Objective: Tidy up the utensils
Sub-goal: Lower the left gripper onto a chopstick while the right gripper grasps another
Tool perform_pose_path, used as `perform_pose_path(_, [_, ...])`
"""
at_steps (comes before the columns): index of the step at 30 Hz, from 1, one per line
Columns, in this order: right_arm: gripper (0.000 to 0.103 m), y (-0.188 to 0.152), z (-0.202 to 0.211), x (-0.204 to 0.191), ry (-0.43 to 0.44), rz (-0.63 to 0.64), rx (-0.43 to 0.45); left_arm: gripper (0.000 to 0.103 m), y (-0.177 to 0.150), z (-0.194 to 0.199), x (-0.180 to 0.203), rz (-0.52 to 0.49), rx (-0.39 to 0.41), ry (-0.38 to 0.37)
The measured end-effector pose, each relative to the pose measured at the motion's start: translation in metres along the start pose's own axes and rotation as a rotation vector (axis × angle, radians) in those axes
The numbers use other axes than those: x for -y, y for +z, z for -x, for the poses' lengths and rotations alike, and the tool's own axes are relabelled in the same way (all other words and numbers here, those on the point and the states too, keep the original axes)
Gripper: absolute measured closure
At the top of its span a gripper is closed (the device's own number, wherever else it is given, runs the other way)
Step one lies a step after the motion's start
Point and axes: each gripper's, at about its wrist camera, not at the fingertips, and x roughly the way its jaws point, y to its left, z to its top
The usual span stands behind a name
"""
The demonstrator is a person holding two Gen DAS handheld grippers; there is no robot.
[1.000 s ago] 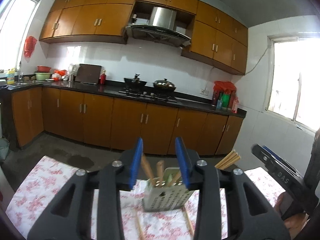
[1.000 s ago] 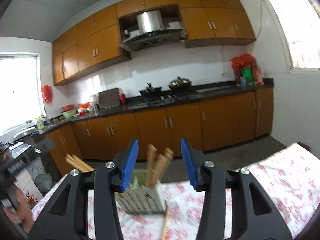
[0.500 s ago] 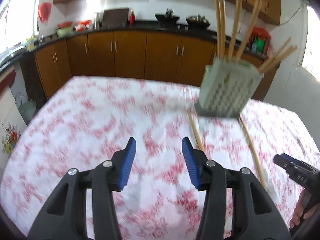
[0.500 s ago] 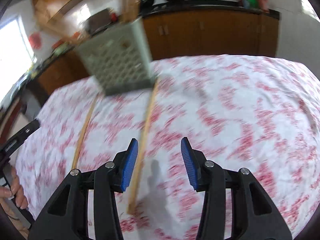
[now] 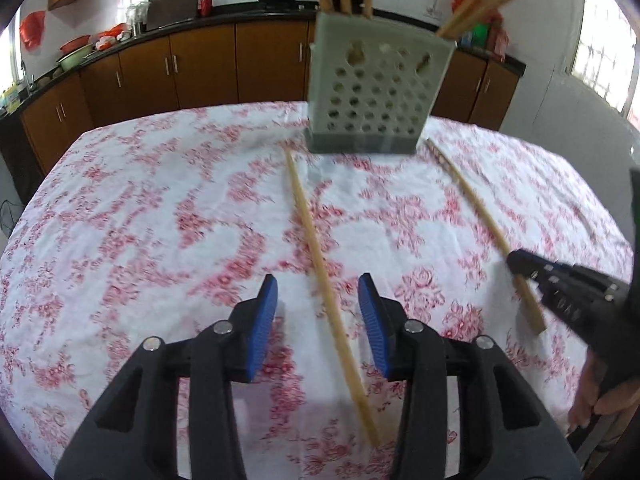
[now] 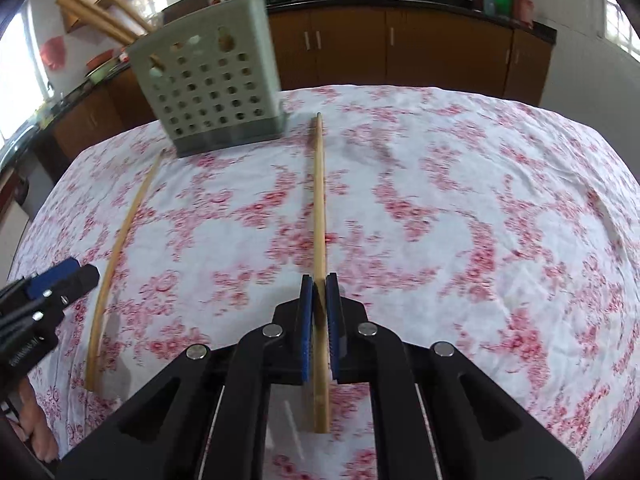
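Two wooden chopsticks lie on the flowered tablecloth in front of a grey perforated utensil holder (image 5: pixel 376 92) (image 6: pixel 212 88) that has several wooden sticks in it. My left gripper (image 5: pixel 318 308) straddles the left chopstick (image 5: pixel 308 220) (image 6: pixel 120 232); its jaws are closing, and the blue pads still stand clear of the stick on both sides. My right gripper (image 6: pixel 319 282) is shut on the right chopstick (image 6: pixel 319 200) (image 5: pixel 472 204) near its close end, low over the cloth. Each gripper also shows at the edge of the other's view: the right gripper (image 5: pixel 516 264), the left gripper (image 6: pixel 86 276).
The table (image 5: pixel 140 220) is round, and its edge falls away at left and right. Brown kitchen cabinets (image 6: pixel 420 52) and a dark counter with pots stand behind it. A person's hand (image 5: pixel 600 396) holds the right gripper's handle.
Both grippers came down from facing the kitchen to just over the tablecloth. The right one closed on its chopstick. The left one moved over the other chopstick and narrowed.
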Motion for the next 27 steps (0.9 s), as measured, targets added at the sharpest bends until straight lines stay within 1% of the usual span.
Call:
perform_pose_path(1, [0.095,0.0,0.001,0.002,-0.001,-0.001,0.002,0.074,-0.001,-0.005,0.002,-0.005,-0.016,0.011])
perform_pose_path(2, [0.095,-0.001,0.001,0.003,0.0,0.0,0.003,0.078,-0.002,-0.008,0.004,-0.004,-0.028,0.019])
perform_pose_path(3, [0.095,-0.001,0.001,0.002,-0.001,0.002,0.004,0.086,-0.003,-0.012,0.003,0.003,-0.043,0.023])
perform_pose_path(4, [0.095,-0.001,0.001,0.001,-0.004,0.009,0.006,0.091,-0.003,-0.014,0.001,0.01,-0.037,0.03])
perform_pose_path(5, [0.095,-0.001,0.001,0.0,-0.008,0.017,0.009,0.093,-0.003,-0.016,-0.001,0.011,-0.038,0.044])
perform_pose_path(8, [0.095,0.001,0.0,0.0,-0.015,0.031,0.014,0.094,0.004,-0.018,-0.014,0.025,-0.038,0.059])
perform_pose_path(12, [0.095,0.008,-0.005,0.005,-0.035,0.026,0.021,0.094,0.019,-0.027,-0.044,0.046,-0.036,0.13])
perform_pose_path(14, [0.095,0.013,-0.008,0.01,-0.051,0.017,0.026,0.094,0.025,-0.03,-0.06,0.069,-0.035,0.155])
perform_pose_path(15, [0.095,0.016,-0.01,0.012,-0.057,0.013,0.026,0.091,0.027,-0.031,-0.065,0.076,-0.035,0.161])
perform_pose_path(16, [0.095,0.018,-0.012,0.015,-0.061,0.007,0.023,0.091,0.029,-0.032,-0.072,0.087,-0.032,0.166])
perform_pose_path(21, [0.095,0.021,-0.015,0.017,-0.064,0.0,0.022,0.09,0.031,-0.031,-0.081,0.117,-0.027,0.136])
perform_pose_path(24, [0.094,0.021,-0.016,0.017,-0.065,0.001,0.022,0.086,0.031,-0.031,-0.082,0.117,-0.025,0.117])
perform_pose_path(27, [0.094,0.021,-0.016,0.017,-0.066,0.001,0.022,0.085,0.031,-0.03,-0.083,0.119,-0.025,0.11])
